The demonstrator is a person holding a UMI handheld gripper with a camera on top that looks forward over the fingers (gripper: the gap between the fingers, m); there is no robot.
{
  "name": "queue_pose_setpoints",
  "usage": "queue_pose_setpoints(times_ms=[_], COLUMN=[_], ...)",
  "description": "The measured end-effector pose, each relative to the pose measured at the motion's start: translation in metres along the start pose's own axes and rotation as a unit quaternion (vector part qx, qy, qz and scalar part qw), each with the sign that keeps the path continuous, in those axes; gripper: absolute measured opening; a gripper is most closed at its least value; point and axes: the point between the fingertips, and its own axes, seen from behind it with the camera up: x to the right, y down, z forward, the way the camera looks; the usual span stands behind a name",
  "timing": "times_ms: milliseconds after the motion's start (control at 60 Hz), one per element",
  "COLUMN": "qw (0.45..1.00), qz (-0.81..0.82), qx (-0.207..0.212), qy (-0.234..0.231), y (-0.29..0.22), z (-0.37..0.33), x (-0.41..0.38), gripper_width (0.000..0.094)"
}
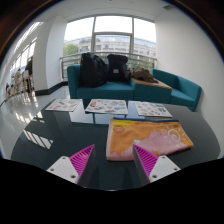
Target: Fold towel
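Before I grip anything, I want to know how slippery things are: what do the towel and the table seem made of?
Towel: soft woven cloth, matte, orange and pink, lying limp and slightly rumpled beyond the open tool.
Table: dark, hard and glossy, probably glass or lacquer, since it mirrors the windows.

Soft cloth towel [148, 139], glossy table [70, 135]

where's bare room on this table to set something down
Free: the dark tabletop left of the towel, between the claw and the three placemats. Crowded: the placemats fill the far edge by the teal sofa, and the towel covers the right side. The claw's fingers are open, holding nothing.
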Motion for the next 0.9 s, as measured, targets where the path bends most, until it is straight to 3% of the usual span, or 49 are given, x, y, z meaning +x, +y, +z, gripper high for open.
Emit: queue_pose_setpoints(times_ms=[167,283,383,467,550,683,783,900], qw=[1.0,0.999,0.998,0.996,0.996,0.997,0.997,0.999], qz=[-0.002,-0.003,-0.017,-0.052,-0.064,-0.053,-0.039,-0.01], qx=[-0.014,-0.05,-0.061,-0.066,-0.068,-0.062,-0.064,-0.029], qy=[0.008,0.002,0.0,-0.012,0.007,0.012,-0.011,-0.022], y=[-0.021,-0.016,-0.011,-0.01,-0.011,-0.012,-0.017,-0.056], z=[0.061,0.094,0.102,0.102,0.104,0.103,0.094,0.066], x=[0.004,0.001,0.0,-0.005,0.002,0.001,0.0,0.028], gripper_width=[0.0647,0.055,0.0381,0.0178,0.0027,0.0029,0.0029,0.0029])
